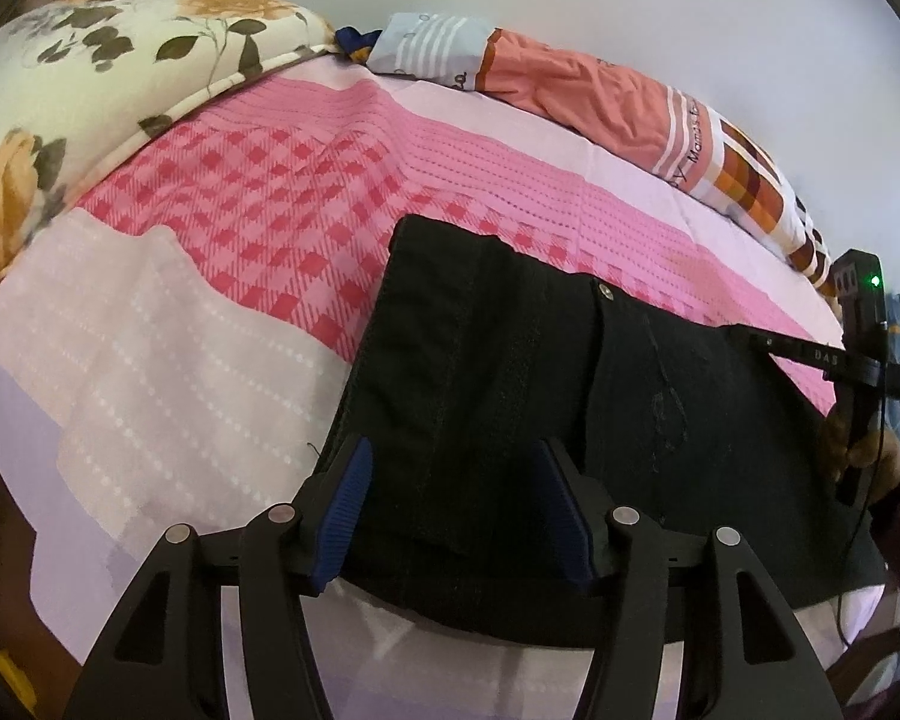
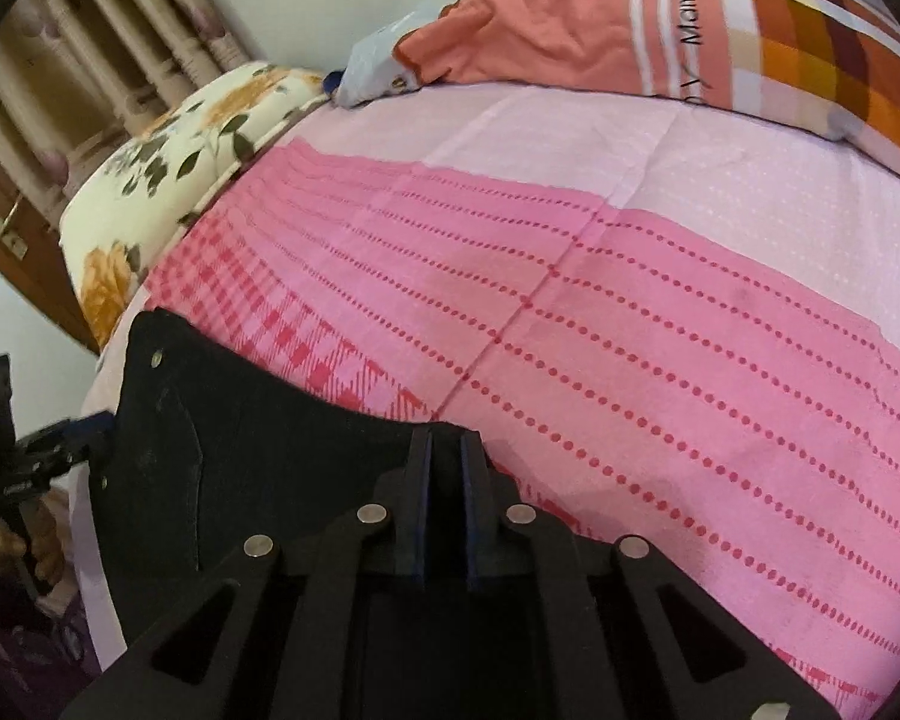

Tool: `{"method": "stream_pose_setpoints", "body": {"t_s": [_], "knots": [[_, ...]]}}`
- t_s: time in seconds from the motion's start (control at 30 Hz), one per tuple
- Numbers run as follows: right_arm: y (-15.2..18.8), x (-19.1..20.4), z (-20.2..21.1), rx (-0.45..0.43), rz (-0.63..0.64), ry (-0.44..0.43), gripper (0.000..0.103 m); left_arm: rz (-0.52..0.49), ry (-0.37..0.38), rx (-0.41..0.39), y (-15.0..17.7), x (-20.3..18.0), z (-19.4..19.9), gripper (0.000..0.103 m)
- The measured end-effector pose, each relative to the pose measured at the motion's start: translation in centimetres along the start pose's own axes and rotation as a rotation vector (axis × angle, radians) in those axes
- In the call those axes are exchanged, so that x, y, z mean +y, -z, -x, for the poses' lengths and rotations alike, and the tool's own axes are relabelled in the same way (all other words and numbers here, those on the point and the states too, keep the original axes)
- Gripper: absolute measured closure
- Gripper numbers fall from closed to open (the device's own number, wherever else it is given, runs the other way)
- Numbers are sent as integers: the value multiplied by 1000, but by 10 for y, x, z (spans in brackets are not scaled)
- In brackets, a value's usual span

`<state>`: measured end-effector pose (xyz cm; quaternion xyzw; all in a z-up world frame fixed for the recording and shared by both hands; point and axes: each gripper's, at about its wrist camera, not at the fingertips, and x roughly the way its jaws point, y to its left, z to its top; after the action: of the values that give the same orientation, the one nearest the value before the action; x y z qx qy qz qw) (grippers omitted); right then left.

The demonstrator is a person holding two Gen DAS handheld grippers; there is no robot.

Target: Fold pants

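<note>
**Pants half folded, right side pinched**

Your left gripper [image 1: 450, 510] hangs wide open, holding nothing, pants [image 1: 510, 372] spread between and beyond its jaws. Your right gripper [image 2: 447, 480] is nearly closed, seemingly pinching the pants' edge. Keep that pinch firm; bite low with the left. Farther out: bedsheet [image 1: 258, 204], then pillows [image 1: 600, 90].

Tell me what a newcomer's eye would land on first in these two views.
The black pants stand out first, lying dark and flat on the pink checked and dotted bedsheet near the bed's front edge. Next come the grippers: the left gripper is open over the pants' near edge, while the right gripper has its fingers nearly together at the pants' other end. At the back, a floral quilt and an orange patterned pillow add loud colour.
</note>
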<state>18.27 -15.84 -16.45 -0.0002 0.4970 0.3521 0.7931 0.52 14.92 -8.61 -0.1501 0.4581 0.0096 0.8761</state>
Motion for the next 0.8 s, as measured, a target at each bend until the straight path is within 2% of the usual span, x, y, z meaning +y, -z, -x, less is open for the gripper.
{"method": "stream_pose_setpoints", "body": {"t_s": [0.1,0.13,0.17,0.2,0.37,0.43,0.53,0.67,0.8], "knots": [[-1,-9,1,3,-54,-54,93,26,3,2,-3,2,0,45],[-2,-15,3,-3,-92,-80,88,28,-6,3,-5,1,1,45],[-2,-19,5,-11,-120,-96,77,23,-22,1,-6,-1,1,45],[-2,-22,11,-31,-149,-99,73,17,-36,-2,-7,-2,2,45],[3,-33,66,-200,-266,-51,71,-56,-130,-29,-9,-15,11,44],[12,-30,93,-249,-284,-24,67,-83,-149,-34,-8,-19,14,43],[39,-24,140,-311,-291,38,56,-137,-178,-57,-7,-30,20,43],[94,-19,199,-364,-321,170,45,-206,-212,-89,-3,-46,27,32],[158,-33,253,-409,-426,297,37,-257,-224,-115,0,-58,32,29]]}}
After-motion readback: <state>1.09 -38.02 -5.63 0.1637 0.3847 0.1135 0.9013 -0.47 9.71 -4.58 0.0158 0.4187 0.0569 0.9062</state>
